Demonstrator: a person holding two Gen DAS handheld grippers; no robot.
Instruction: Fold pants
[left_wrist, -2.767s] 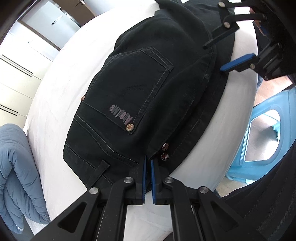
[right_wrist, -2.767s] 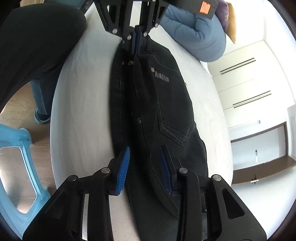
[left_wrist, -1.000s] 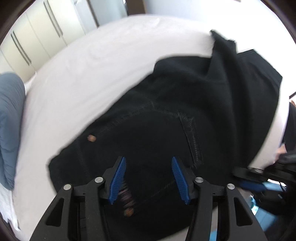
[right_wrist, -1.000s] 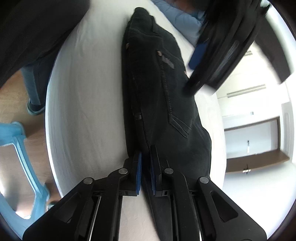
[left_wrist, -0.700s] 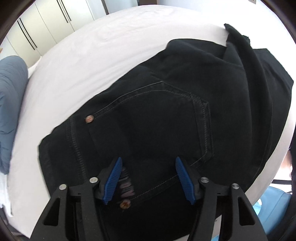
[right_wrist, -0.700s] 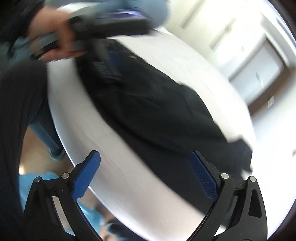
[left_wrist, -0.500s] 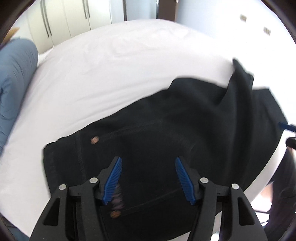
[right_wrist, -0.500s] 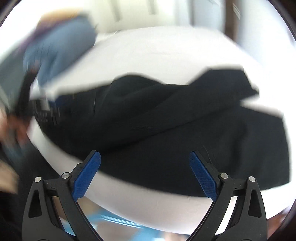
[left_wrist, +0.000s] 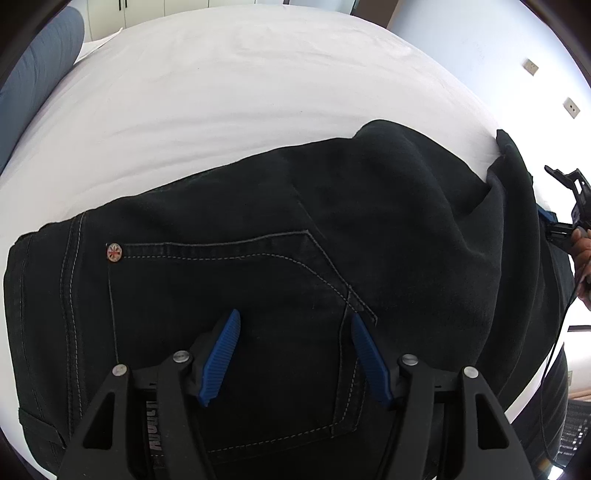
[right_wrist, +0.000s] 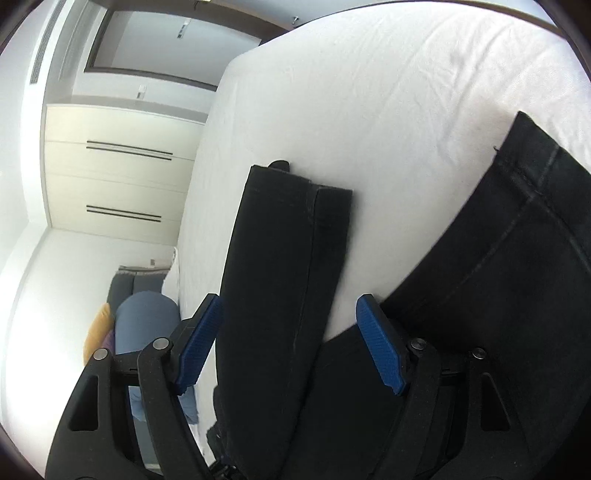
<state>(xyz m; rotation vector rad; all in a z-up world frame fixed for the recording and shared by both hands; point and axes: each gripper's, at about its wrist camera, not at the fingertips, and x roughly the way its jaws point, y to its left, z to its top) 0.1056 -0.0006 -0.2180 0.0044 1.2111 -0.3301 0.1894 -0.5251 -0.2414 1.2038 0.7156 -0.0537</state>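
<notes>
Black denim pants (left_wrist: 332, 240) lie across the white-sheeted bed (left_wrist: 221, 74). Left claw (left_wrist: 293, 354) hovers part-open over the back pocket, gripping nothing. Right claw (right_wrist: 288, 343) is closing around a leg, apparently without contact.

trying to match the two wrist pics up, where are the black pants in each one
Left wrist view: the black pants fill the lower half, back pocket up, beneath the left gripper with its jaws apart.
Right wrist view: the pants show as two leg ends, one running up the middle between the closing jaws of the right gripper, untouched by its pads, one at right.
Shared landmark: the white bed sheet under the pants.
</notes>
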